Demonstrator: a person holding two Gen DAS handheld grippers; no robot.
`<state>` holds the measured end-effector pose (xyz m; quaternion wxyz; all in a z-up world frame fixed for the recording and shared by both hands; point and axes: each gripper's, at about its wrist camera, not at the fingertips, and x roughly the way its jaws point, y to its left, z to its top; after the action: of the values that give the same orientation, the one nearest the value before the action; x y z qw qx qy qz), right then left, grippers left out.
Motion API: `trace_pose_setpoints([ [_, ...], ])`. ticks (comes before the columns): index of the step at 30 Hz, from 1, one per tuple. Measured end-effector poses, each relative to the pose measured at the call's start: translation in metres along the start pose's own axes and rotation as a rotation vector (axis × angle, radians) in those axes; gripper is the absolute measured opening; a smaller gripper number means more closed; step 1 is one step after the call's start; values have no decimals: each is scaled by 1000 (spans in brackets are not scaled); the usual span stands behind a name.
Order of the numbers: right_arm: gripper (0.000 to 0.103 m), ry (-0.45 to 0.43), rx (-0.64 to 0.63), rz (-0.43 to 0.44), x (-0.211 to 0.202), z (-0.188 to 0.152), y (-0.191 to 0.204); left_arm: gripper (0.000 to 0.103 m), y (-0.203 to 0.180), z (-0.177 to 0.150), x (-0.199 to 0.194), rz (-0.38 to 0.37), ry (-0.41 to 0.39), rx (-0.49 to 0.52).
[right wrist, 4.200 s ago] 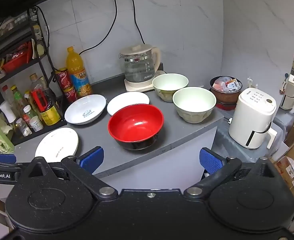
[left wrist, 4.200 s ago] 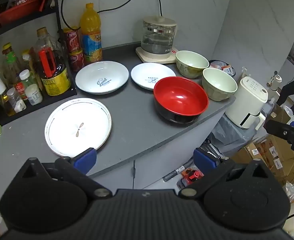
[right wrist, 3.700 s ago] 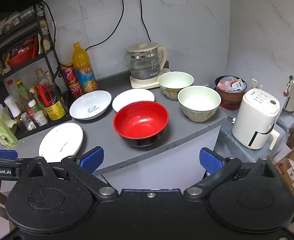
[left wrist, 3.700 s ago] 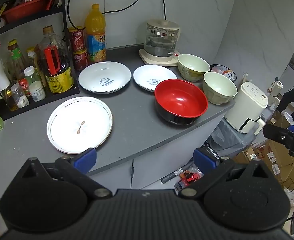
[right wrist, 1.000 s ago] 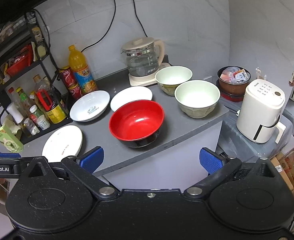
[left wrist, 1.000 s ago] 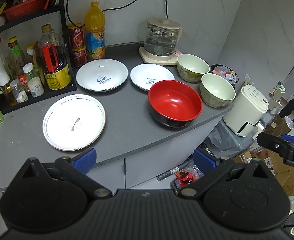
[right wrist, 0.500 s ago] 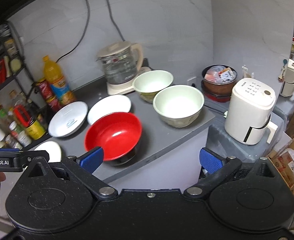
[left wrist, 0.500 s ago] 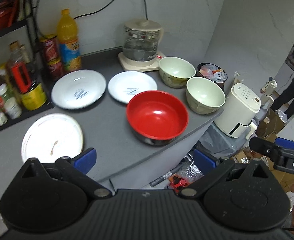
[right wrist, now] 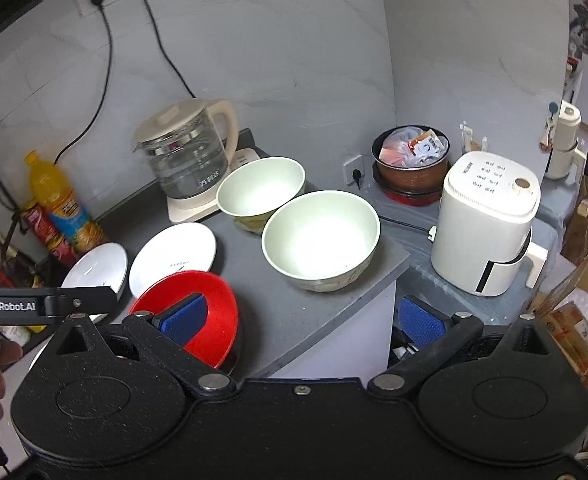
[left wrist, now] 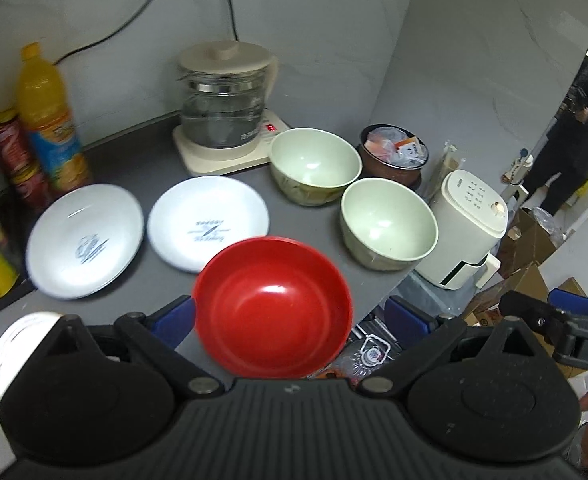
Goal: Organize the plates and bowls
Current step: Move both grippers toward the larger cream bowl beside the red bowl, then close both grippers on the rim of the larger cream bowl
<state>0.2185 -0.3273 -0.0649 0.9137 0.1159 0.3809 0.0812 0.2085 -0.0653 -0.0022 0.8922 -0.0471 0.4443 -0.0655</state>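
A red bowl [left wrist: 272, 306] sits at the grey counter's front edge, also in the right wrist view [right wrist: 210, 312]. Two pale green bowls stand behind it to the right, the near one [left wrist: 387, 224] [right wrist: 321, 236] and the far one [left wrist: 313, 168] [right wrist: 260, 188]. Two white plates lie to the left, one [left wrist: 208, 222] [right wrist: 172, 256] and another [left wrist: 84, 240] [right wrist: 96, 266]. A third white plate [left wrist: 18, 340] is at the front left. My left gripper [left wrist: 290, 318] is open and empty just above the red bowl. My right gripper [right wrist: 301, 316] is open and empty, in front of the near green bowl.
A glass kettle [left wrist: 226, 96] on its base stands at the back. An orange drink bottle [left wrist: 48, 120] and cans stand at the back left. A white appliance [right wrist: 487, 222] and a brown pot of packets [right wrist: 411, 160] sit on a lower surface to the right. Cardboard boxes [right wrist: 585, 300] lie on the floor.
Both grippers have moved forward and right toward the counter. The red bowl now lies between the left gripper's fingers in its view; the green bowls loom larger in the right view.
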Motion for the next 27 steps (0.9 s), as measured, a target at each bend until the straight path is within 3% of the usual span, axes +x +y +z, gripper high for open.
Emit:
trace_pose_setpoints([
  [6,102,-3,38,-35,21,6,-10,100,-4,20,33,-49,20,33],
  [10,90,2,56,-55,36,11,-17,97,-8,31,57,-82,43,46],
  [21,64,47,169,-109,83,21,-45,72,-25,61,123,-173,111,79],
  [27,53,84,218,-111,106,23,-58,58,-34,76,163,-179,151,71],
])
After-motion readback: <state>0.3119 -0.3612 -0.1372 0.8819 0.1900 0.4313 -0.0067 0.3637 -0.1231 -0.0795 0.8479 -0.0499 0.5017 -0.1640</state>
